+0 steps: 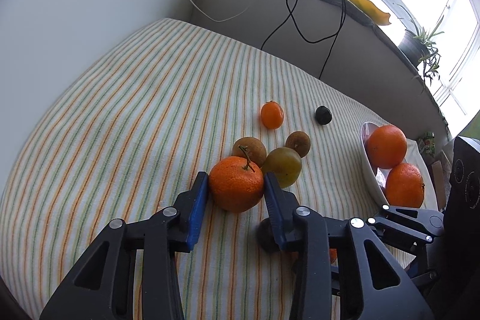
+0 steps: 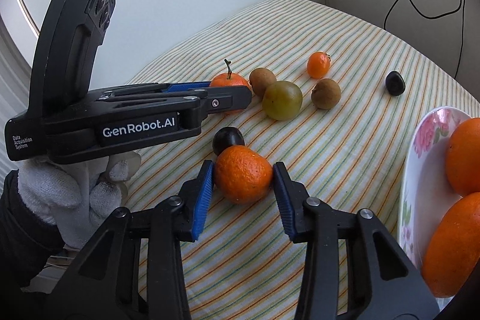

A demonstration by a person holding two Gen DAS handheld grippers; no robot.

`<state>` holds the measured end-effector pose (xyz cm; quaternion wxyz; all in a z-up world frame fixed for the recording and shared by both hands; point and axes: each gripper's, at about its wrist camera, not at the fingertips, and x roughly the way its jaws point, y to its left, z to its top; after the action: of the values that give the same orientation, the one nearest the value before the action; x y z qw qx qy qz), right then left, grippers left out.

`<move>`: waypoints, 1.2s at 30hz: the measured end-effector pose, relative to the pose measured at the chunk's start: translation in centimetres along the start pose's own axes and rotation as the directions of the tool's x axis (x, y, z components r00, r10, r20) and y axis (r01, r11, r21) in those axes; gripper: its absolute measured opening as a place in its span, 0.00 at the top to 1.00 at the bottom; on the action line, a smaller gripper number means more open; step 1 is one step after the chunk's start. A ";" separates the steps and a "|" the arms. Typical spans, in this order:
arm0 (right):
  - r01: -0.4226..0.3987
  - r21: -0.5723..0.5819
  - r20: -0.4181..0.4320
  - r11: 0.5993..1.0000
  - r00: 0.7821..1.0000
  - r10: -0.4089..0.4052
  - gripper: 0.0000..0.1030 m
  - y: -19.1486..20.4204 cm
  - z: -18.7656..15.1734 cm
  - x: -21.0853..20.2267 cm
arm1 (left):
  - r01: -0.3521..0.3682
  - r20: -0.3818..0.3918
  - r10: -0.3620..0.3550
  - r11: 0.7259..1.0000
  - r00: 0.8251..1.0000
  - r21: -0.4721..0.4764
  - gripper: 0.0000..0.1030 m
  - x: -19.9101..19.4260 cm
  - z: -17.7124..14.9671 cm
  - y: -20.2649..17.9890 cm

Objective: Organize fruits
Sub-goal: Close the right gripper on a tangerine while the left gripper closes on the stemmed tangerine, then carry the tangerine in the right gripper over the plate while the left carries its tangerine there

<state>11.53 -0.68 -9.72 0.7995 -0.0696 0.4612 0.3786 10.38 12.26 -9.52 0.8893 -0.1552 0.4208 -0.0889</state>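
Observation:
My left gripper (image 1: 235, 179) is shut on a mandarin with a stem (image 1: 236, 188) that rests on the striped cloth; both blue pads press its sides. In the right wrist view my right gripper (image 2: 243, 167) is shut on a second mandarin (image 2: 243, 174), also on the cloth, with a dark plum (image 2: 228, 138) touching it behind. The left gripper (image 2: 240, 93) reaches in from the left, held by a white-gloved hand (image 2: 75, 188). Two oranges (image 1: 386, 146) lie in a flowered white plate (image 2: 426, 170) at the right.
Loose on the cloth beyond the grippers are a green fruit (image 1: 283, 167), two brown fruits (image 1: 249, 150) (image 1: 298, 143), a small orange fruit (image 1: 271, 115) and another dark plum (image 1: 323, 115). Cables hang down the wall behind. A sill holds a potted plant (image 1: 420, 47).

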 end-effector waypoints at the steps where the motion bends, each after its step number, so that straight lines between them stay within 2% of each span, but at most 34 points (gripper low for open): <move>1: 0.001 0.000 0.001 1.000 1.000 -0.001 0.60 0.0 0.0 0.0 | -0.004 0.002 0.004 1.000 1.000 0.003 0.65 0.1 0.0 -0.1; 19: -0.016 0.040 0.041 0.999 0.999 0.014 0.61 -0.5 -0.9 -2.6 | 0.003 0.047 -0.004 1.000 0.999 0.021 0.66 -1.8 -0.2 -1.3; 36: 0.004 0.099 0.146 0.995 0.989 -0.019 0.61 -3.1 -2.6 -10.1 | 0.064 0.071 -0.069 0.995 0.995 0.071 0.66 -3.2 -0.7 -5.2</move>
<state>8.89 -9.47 -3.98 0.8359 -0.0046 0.4189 0.3547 7.71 8.14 -5.80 0.9054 -0.1418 0.3794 -0.1272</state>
